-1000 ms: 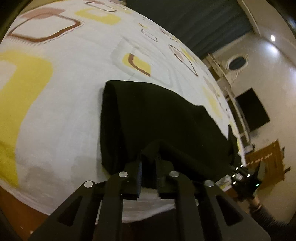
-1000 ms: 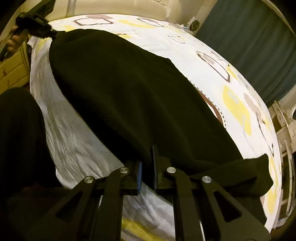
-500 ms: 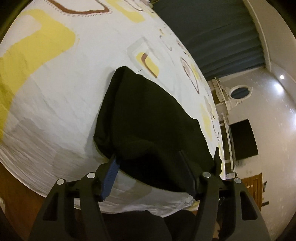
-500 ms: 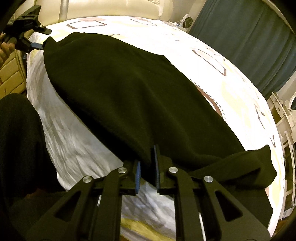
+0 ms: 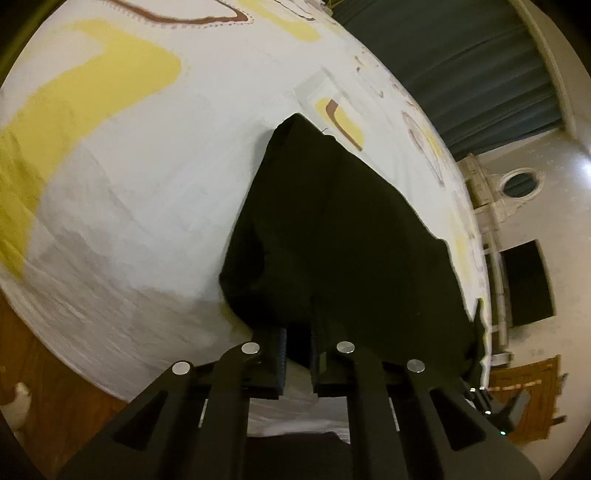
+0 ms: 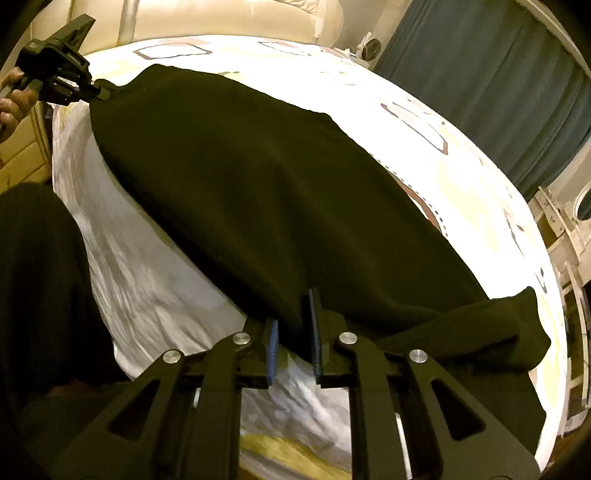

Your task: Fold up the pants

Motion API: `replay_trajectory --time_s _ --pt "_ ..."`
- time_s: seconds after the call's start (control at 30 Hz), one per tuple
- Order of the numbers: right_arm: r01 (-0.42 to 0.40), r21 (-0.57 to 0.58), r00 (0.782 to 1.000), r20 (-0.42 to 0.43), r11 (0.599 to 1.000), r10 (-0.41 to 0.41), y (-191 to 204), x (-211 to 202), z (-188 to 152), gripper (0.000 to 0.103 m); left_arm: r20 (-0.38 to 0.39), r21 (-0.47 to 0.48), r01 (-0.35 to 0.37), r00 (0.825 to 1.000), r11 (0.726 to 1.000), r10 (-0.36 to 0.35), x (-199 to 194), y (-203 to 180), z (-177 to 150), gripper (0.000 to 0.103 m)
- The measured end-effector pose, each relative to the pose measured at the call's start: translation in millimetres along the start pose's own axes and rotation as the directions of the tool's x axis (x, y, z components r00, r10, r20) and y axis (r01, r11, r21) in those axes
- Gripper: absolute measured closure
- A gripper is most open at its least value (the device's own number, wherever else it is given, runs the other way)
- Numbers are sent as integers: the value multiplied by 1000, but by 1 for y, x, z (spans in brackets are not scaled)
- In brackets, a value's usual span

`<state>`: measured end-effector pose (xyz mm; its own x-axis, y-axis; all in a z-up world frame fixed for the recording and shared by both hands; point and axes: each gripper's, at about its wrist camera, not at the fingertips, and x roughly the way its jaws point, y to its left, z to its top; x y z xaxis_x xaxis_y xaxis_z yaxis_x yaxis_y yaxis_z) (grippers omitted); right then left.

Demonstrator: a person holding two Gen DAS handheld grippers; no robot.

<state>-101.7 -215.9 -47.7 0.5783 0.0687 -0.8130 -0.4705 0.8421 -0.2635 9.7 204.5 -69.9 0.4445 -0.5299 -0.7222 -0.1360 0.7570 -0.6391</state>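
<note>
The black pants (image 5: 343, 240) lie stretched along the near edge of a bed with a white, yellow and brown patterned sheet (image 5: 147, 166). My left gripper (image 5: 298, 345) is shut on the near edge of the pants at one end. My right gripper (image 6: 293, 332) is shut on the near edge of the pants (image 6: 258, 192) at the other end, where a fold of fabric (image 6: 491, 332) bunches to its right. The left gripper also shows in the right wrist view (image 6: 62, 79), pinching the far corner.
The bed's cream headboard (image 6: 221, 18) is behind the far end. Dark curtains (image 6: 498, 81) hang beyond the bed. A wooden floor (image 5: 55, 387) lies below the bed edge. My dark-clothed body (image 6: 40, 288) stands at the bed's near side.
The left gripper opened half a second ago, then shut again on the pants' edge lower and closer to the bed edge. The right gripper has kept its hold.
</note>
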Motion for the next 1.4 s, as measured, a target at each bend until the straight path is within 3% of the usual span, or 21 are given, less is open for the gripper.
replay_trajectory --time_s 0.1,0.2,0.23,0.33,0.37,0.47,0.53,0.63,0.73,0.8,0.9,0.97,1.03,1.07,1.1,1.13,1.23,1.3,1.37,1.4 --pt "-11 26 1000 0 1000 11 -2 1 1 89 -9 -43 66 998 997 -67 -1 12 1 94" --pt "-63 103 998 12 993 62 -14 -7 0 83 -14 34 39 999 999 -39 -7 0 -1 92" --pt "-90 139 996 19 986 88 -20 -10 0 77 -13 73 18 1000 997 -17 -10 -6 -2 92" --pt "-225 324 974 93 919 206 -61 -33 -13 67 -1 154 -29 1000 988 30 -21 -24 -8 90" --pt "-233 359 972 107 904 209 -71 -38 -17 61 8 177 -53 999 983 52 -24 -29 -10 88" --pt "-265 530 964 177 806 200 -133 -64 -47 56 60 239 -133 991 962 122 -36 -46 -13 72" --pt "-273 637 961 213 721 177 -182 -78 -74 53 125 272 -191 979 943 162 -45 -61 -14 53" --pt "-208 788 975 215 580 59 -275 -101 -134 53 223 306 -253 956 918 190 -49 -87 -12 26" --pt "-106 892 989 140 439 -47 -352 -108 -193 53 267 337 -300 939 892 214 -37 -112 -8 25" --pt "-18 927 995 53 375 -85 -391 -103 -227 53 262 350 -314 938 883 229 -23 -124 -4 25" --pt "73 949 997 -61 307 -49 -430 -75 -265 53 247 355 -318 939 879 240 -1 -139 -3 25" --pt "108 952 994 -102 288 -35 -440 -60 -277 52 233 350 -332 937 876 262 16 -146 -5 24" --pt "73 964 996 -81 257 22 -443 -42 -286 48 217 354 -341 936 871 278 30 -150 -8 24" --pt "46 961 998 -58 272 35 -440 -40 -284 56 209 362 -347 935 865 287 35 -152 -10 24" --pt "-1 955 997 -21 296 70 -436 -38 -277 93 202 374 -361 931 854 304 43 -154 -11 24" --pt "-35 948 994 0 318 110 -432 -35 -271 97 202 382 -372 927 846 316 47 -155 -14 24" --pt "31 902 995 -70 430 76 -429 -39 -251 98 204 394 -404 914 825 350 58 -156 -18 24" --pt "74 905 996 -87 420 12 -441 -50 -255 98 203 396 -415 909 819 363 64 -155 -18 24" --pt "66 920 996 -86 386 35 -449 -46 -269 98 191 389 -420 908 820 373 71 -151 -19 24" --pt "96 911 990 -131 400 61 -446 -34 -274 98 189 386 -422 907 820 377 73 -150 -19 24"
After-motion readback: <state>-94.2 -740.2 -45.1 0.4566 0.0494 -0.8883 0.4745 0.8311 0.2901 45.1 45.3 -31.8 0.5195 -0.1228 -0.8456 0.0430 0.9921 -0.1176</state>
